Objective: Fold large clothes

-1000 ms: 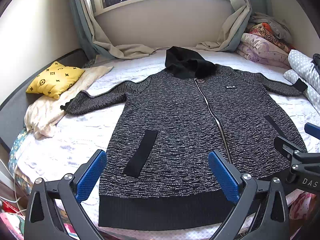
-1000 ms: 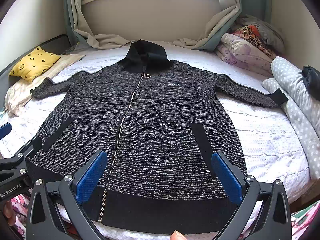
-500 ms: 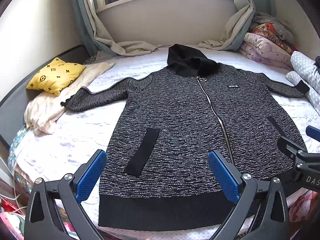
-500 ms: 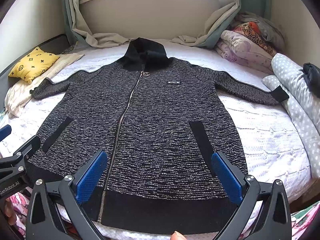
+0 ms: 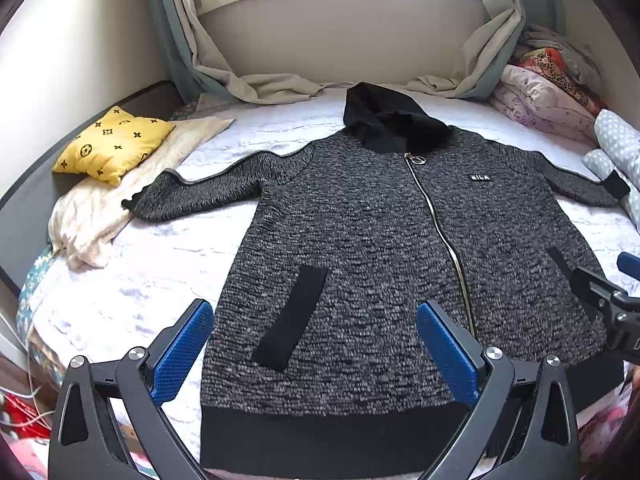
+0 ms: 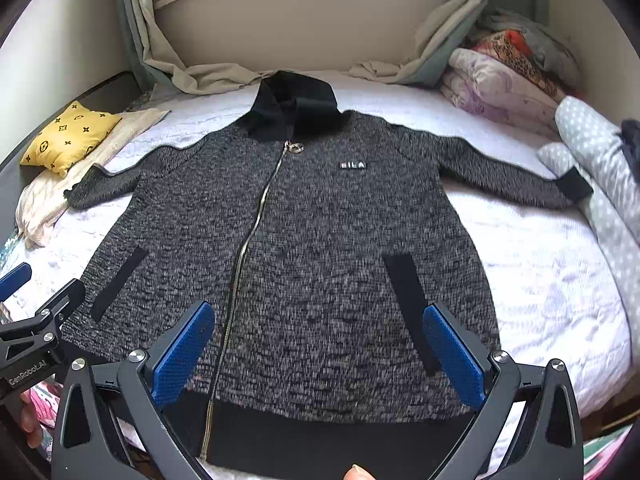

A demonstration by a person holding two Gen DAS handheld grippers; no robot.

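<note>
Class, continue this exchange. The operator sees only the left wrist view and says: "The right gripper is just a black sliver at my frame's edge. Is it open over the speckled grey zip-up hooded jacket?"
Observer: Yes. The right gripper is open, blue pads wide apart above the speckled grey zip-up hooded jacket, holding nothing.
Operator: That gripper blocks the pocket on its side. How does it lie?
Observer: The black pocket strip lies flat and slanted on the jacket's front.
Operator: Anything on the bedding past my right edge?
Observer: A dark bundle, too cropped to identify, rests on the grey polka-dot bedding.
</note>
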